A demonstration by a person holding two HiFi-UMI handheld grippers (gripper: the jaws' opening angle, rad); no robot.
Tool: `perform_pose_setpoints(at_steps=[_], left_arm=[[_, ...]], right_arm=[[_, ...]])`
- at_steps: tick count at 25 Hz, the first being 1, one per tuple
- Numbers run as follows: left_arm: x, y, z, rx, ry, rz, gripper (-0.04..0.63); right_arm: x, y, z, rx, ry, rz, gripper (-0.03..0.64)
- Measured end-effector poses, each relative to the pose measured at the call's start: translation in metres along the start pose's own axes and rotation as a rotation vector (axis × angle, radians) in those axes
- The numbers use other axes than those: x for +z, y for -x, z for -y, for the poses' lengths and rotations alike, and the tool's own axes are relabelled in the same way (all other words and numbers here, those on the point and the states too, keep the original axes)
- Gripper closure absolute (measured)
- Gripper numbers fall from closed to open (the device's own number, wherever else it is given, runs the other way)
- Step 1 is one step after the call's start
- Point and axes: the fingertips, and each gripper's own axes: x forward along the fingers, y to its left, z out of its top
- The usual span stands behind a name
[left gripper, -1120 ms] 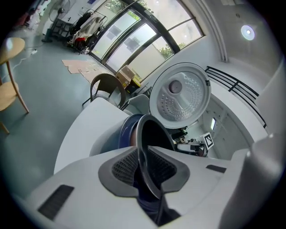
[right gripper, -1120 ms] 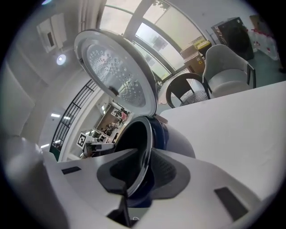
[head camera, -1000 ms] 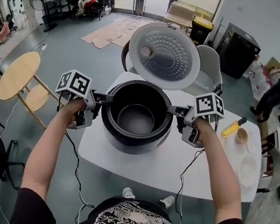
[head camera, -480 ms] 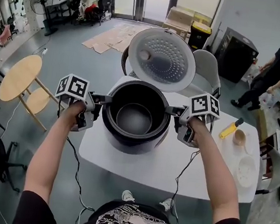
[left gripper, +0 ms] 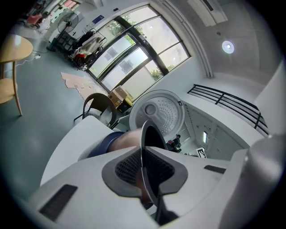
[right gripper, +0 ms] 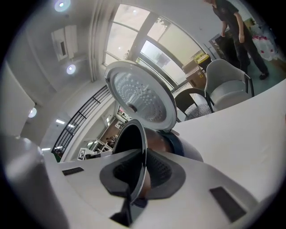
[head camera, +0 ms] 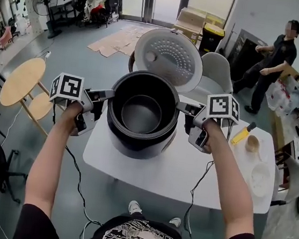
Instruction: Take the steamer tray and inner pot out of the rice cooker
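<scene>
The dark inner pot (head camera: pixel 142 114) hangs lifted above the white table (head camera: pixel 175 173), held by its rim on both sides. My left gripper (head camera: pixel 109 94) is shut on the left rim. My right gripper (head camera: pixel 181 105) grips the right rim, and its jaws are still closing tighter. In the left gripper view the thin rim (left gripper: pixel 144 147) runs between the pads (left gripper: pixel 127 167). The right gripper view shows the same, with the rim (right gripper: pixel 144 152) clamped between the pads (right gripper: pixel 163 172). The rice cooker's lid (head camera: pixel 169 58) stands open behind; its body is mostly hidden under the pot. I see no steamer tray in the pot.
On the table's right end lie a yellow tool (head camera: pixel 243 134), a small wooden bowl (head camera: pixel 253 144) and a pale round dish (head camera: pixel 261 176). A grey chair (head camera: pixel 220 71) stands behind the table. A person (head camera: pixel 273 56) stands at the back right. A round wooden table (head camera: pixel 18 81) is at left.
Both grippers have risen together with the inner pot, which has come up out of the cooker. The person at the back right has walked left.
</scene>
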Motion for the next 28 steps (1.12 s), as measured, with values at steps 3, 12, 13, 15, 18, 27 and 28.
perform_pose_setpoints(at_steps=[3, 12, 13, 15, 18, 27, 28], left_arm=[[0.002, 0.014, 0.017, -0.014, -0.012, 0.020, 0.560], [-0.003, 0.030, 0.113, -0.088, -0.032, 0.115, 0.561], [-0.008, 0.027, 0.131, -0.107, -0.037, 0.125, 0.563], [-0.017, 0.027, 0.152, -0.111, -0.042, 0.136, 0.563], [-0.029, 0.027, 0.168, -0.126, -0.031, 0.138, 0.563], [-0.129, -0.067, 0.244, -0.243, -0.034, 0.044, 0.563], [-0.139, -0.081, 0.253, -0.252, -0.039, 0.028, 0.563]], right_arm=[[0.000, 0.013, -0.019, 0.021, 0.023, 0.010, 0.574], [0.016, 0.094, -0.060, 0.113, 0.036, 0.058, 0.581], [0.018, 0.111, -0.060, 0.118, 0.042, 0.065, 0.581], [0.018, 0.134, -0.064, 0.124, 0.058, 0.077, 0.581], [0.014, 0.158, -0.068, 0.127, 0.071, 0.100, 0.581], [-0.017, 0.297, 0.011, 0.053, 0.051, 0.198, 0.581], [-0.018, 0.313, 0.023, 0.039, 0.042, 0.212, 0.581]])
